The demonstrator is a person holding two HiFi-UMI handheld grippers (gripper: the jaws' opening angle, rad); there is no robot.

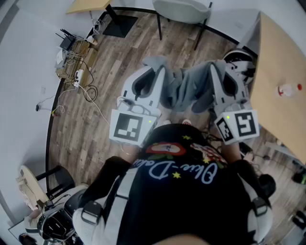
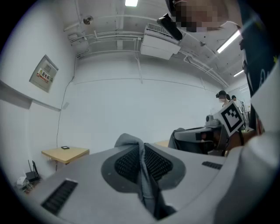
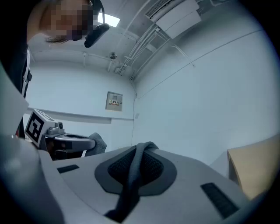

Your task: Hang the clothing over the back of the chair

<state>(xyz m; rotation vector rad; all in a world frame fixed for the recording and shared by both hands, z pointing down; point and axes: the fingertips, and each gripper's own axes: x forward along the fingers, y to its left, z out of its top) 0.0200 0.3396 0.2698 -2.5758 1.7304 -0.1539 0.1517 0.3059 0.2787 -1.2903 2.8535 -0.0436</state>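
A grey garment hangs stretched between my two grippers, above the wooden floor. My left gripper is shut on the garment's left end, and a fold of the cloth is pinched between its dark pads. My right gripper is shut on the other end, with a strip of grey cloth running between its pads. Both grippers point level. The grey chair stands further ahead at the top of the head view, apart from the garment.
A wooden table with a small bottle stands at the right. A second table is at the top left, near boxes and cables along the wall. A stool and gear sit at the lower left.
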